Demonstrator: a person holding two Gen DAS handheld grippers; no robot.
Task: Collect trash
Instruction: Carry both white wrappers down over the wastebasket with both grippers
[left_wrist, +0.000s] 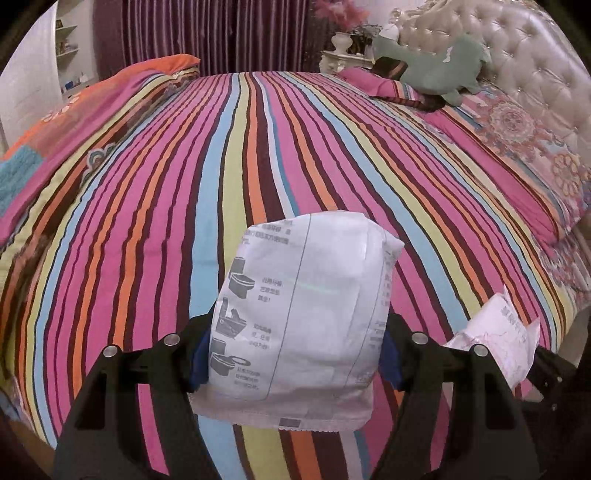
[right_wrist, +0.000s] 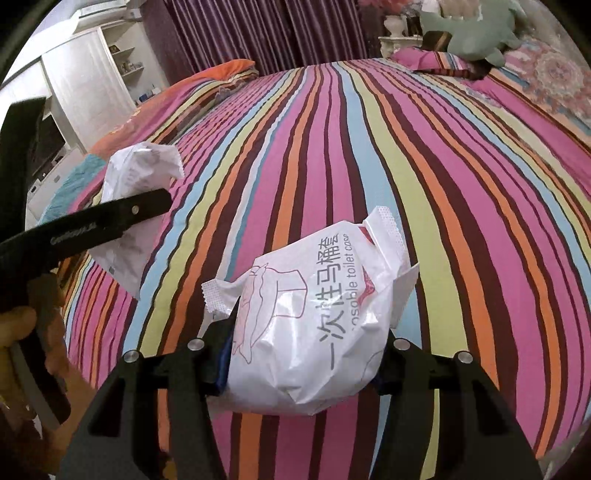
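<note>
Held: my left gripper (left_wrist: 295, 354) clamps a printed white packet (left_wrist: 299, 321); my right gripper (right_wrist: 301, 369) clamps a toilet-cover wrapper (right_wrist: 314, 332), both above the striped bedspread (left_wrist: 258, 147). Risk: slick film slipping free.

Low in the frame we see the left gripper (left_wrist: 295, 363) with its fingers (left_wrist: 199, 363) pressed against both sides of a white packet (left_wrist: 299, 317) printed with toilet diagrams. It hangs above the striped bed (left_wrist: 258, 155), which fills most of the frame. At lower right a second packet (left_wrist: 498, 332) with pink print shows beside black gripper parts. At upper right a green plush toy (left_wrist: 439, 66) lies against the tufted headboard (left_wrist: 517, 55). Purple curtains (left_wrist: 203, 33) hang at the top.
</note>
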